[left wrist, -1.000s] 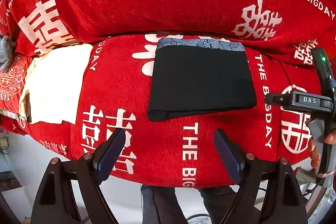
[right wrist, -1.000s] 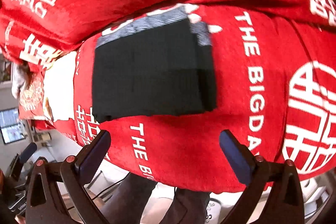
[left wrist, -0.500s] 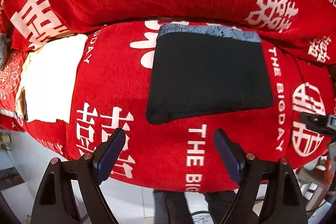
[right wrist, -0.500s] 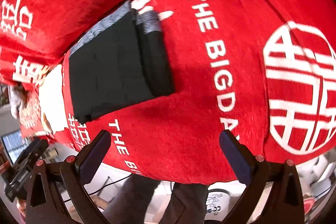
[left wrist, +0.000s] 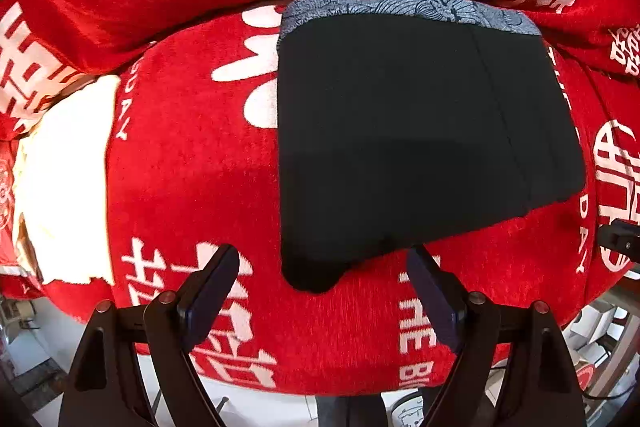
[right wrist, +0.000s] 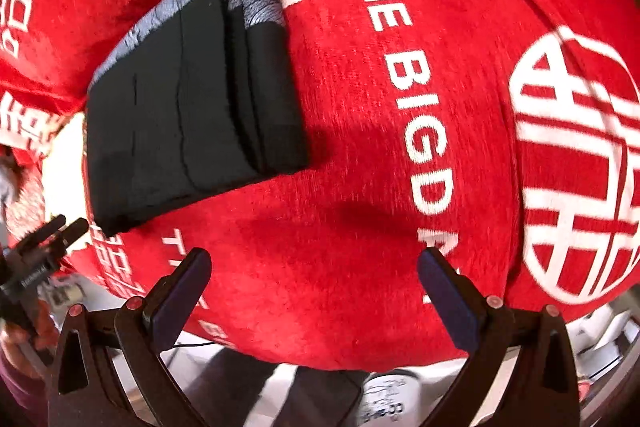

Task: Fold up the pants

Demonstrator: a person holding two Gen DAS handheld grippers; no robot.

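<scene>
Left wrist view: the folded black pants (left wrist: pixel 420 147) loom larger than a second ago, the left hand-held gripper (left wrist: pixel 324 267) spread empty at their near corner. Right wrist view: pants (right wrist: pixel 188 99) shifted left on plush red blanket (right wrist: pixel 360 167); the right hand-held gripper (right wrist: pixel 314 267) gapes empty.

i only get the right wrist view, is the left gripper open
Observer: Yes, the left gripper is open, its pads pressing on nothing; the near left corner of the pants shows between its fingers.
Operator: whats the pale thing past the pants
Observer: A cream cloth lying on the red blanket, apart from the pants.
</scene>
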